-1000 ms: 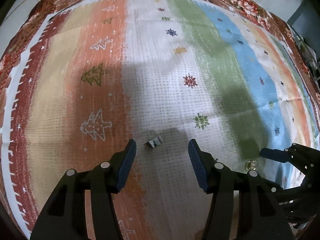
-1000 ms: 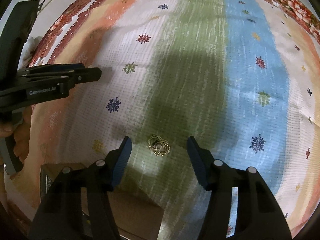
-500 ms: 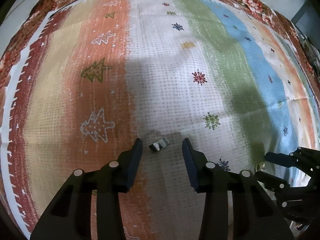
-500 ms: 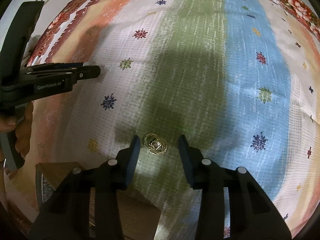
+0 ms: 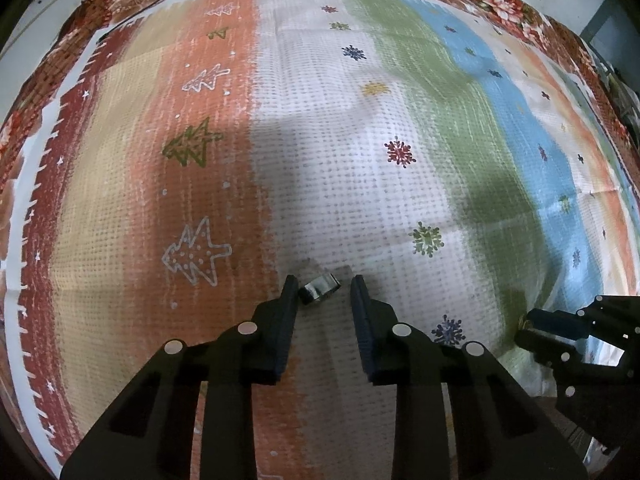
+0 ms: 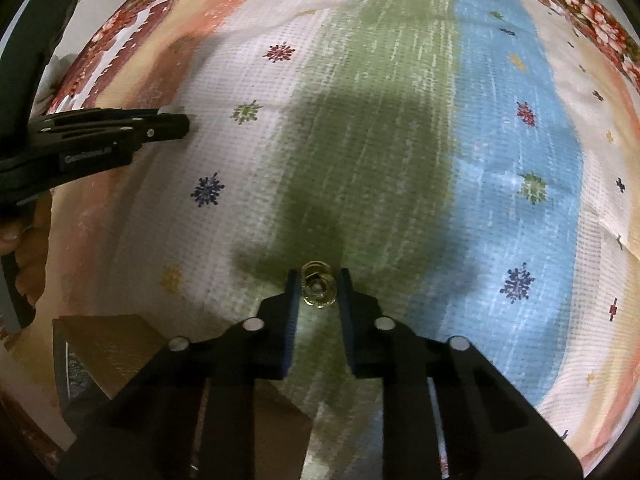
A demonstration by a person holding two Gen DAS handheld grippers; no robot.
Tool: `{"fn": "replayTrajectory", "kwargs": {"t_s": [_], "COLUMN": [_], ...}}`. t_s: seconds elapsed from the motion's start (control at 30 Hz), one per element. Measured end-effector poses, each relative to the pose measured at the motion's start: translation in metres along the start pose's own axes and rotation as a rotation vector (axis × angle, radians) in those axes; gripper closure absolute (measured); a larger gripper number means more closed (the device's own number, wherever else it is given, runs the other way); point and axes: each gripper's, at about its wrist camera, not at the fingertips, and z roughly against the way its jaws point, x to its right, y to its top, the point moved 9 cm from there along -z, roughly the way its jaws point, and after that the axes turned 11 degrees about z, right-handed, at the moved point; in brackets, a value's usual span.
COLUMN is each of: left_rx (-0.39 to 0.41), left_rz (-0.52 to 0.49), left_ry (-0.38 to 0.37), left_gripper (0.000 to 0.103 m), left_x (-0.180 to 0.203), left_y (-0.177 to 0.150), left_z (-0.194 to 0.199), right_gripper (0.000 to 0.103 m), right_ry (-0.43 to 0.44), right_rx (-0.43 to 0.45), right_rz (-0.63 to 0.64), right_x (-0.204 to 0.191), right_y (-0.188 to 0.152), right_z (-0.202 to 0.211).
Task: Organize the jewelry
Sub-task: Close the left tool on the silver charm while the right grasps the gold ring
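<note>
Only the left wrist view shows the left gripper (image 5: pixel 325 286), just closing, narrowed around a silver ring (image 5: pixel 319 287) on the striped cloth (image 5: pixel 360 184). Only the right wrist view shows the right gripper (image 6: pixel 317 282), just closing, pinching gold earrings (image 6: pixel 318 289), a cardboard box (image 6: pixel 108 344) near-left.

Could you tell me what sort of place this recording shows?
Probably a home, likely a bed or table spread with a striped cloth printed with trees and snowflakes, over a floral cover. Small jewelry lies on it: a silver ring and gold rings.

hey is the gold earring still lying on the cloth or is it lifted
Still lying on the cloth. The gold earring rests flat on the green stripe, between the right gripper fingers, which have just been closing.
</note>
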Motion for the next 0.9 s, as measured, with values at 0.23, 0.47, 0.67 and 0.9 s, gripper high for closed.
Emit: {"fn": "replayTrajectory", "kwargs": {"t_s": [0.23,0.47,0.67,0.9], "left_rx": [-0.003,0.006,0.024,0.046], "left_rz": [0.012,0.023,0.031,0.029], "left_ry": [-0.016,-0.029,-0.047,-0.054], "left_gripper": [0.083,0.083,0.083,0.083], "left_x": [-0.003,-0.006,-0.005,0.001], "left_y": [0.000,0.001,0.000,-0.007], "left_z": [0.002,0.010,0.024,0.041], "right_gripper": [0.085,0.085,0.085,0.085], "right_ry": [0.001,-0.004,-0.014,-0.010], "right_rx": [0.006,0.018,0.037,0.068], "right_rz": [-0.001,-0.002,0.007,0.012], "right_x": [0.003,0.002,-0.002,-0.009], "right_y": [-0.002,-0.001,-0.001,-0.002], "right_z": [0.004,0.010,0.021,0.037]}}
